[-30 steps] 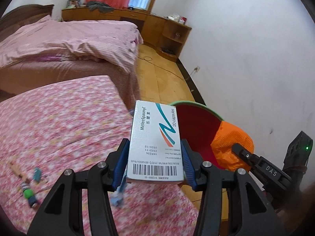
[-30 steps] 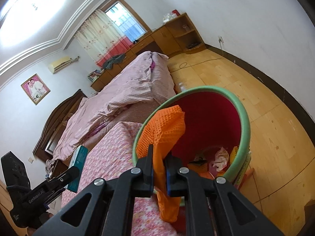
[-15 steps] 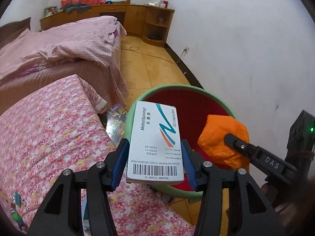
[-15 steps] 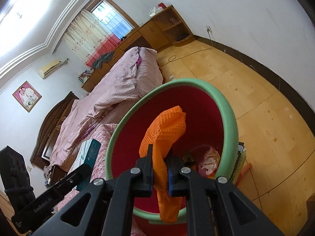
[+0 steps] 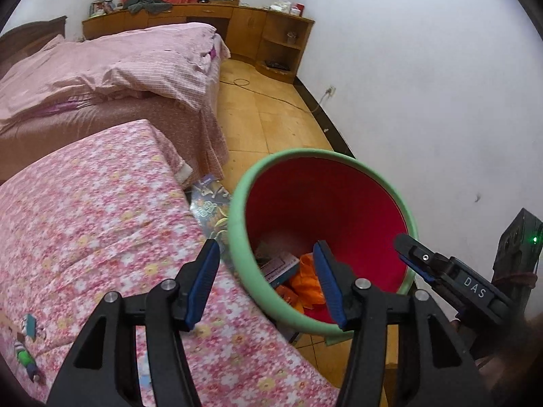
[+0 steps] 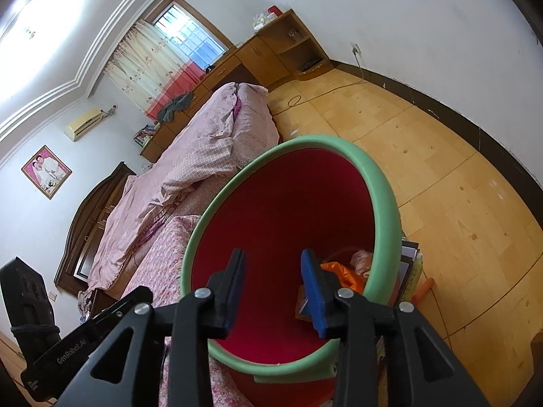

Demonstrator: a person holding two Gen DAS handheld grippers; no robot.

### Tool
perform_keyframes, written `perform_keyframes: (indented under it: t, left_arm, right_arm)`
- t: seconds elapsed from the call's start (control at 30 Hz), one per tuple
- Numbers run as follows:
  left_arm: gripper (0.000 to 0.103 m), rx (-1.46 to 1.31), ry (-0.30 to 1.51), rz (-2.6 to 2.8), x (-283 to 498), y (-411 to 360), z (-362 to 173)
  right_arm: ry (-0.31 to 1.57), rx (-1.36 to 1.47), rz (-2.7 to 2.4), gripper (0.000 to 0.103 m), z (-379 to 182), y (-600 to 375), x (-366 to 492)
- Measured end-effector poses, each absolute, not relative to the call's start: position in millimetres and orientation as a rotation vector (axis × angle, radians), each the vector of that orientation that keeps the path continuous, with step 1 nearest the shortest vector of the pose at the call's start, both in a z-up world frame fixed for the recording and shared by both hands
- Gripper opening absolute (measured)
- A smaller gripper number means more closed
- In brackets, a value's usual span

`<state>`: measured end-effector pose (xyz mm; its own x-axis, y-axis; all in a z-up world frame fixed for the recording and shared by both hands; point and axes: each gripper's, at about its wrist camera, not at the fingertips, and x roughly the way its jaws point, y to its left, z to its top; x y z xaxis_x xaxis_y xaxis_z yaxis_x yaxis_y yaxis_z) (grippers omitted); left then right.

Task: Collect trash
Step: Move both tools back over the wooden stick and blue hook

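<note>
A red bin with a green rim (image 5: 237, 203) (image 6: 387, 203) stands on the floor beside the floral bed. My left gripper (image 5: 266, 283) is open and empty over the bin's near edge. My right gripper (image 6: 273, 286) is open and empty above the bin's mouth; it also shows in the left wrist view (image 5: 407, 254). Inside the bin lie the medicine box (image 5: 280, 266) and the orange mesh bag (image 5: 305, 281) (image 6: 342, 273), with other crumpled trash (image 6: 361, 261).
The floral bedspread (image 5: 101, 237) carries small items at its left edge (image 5: 27, 356). A printed packet (image 5: 210, 203) lies on the floor between bed and bin. Books (image 6: 410, 264) lie behind the bin. A second bed (image 5: 118, 68), wooden cabinets (image 5: 264, 40) and a white wall (image 5: 424, 101) surround the floor.
Both grippers opened over the bin. The medicine box left my left gripper and the orange mesh bag left my right gripper; both now lie inside the bin.
</note>
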<state>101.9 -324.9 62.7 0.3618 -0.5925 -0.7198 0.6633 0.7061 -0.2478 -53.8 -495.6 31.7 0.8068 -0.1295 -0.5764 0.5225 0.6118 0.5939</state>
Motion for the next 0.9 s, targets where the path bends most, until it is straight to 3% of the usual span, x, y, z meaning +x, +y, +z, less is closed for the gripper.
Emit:
perform_keyframes:
  t: [0.1,0.9]
  left_arm:
    - [0.057,0.048,0.893,-0.791,106,-308,66]
    - [0.057,-0.222,0.855,-0.426,133,-118,73]
  right_arm:
    - [0.517,0.831,-0.415,0.049,37,-492,-56]
    - [0.550,0.738,-0.363,0.058,67,-425,-53]
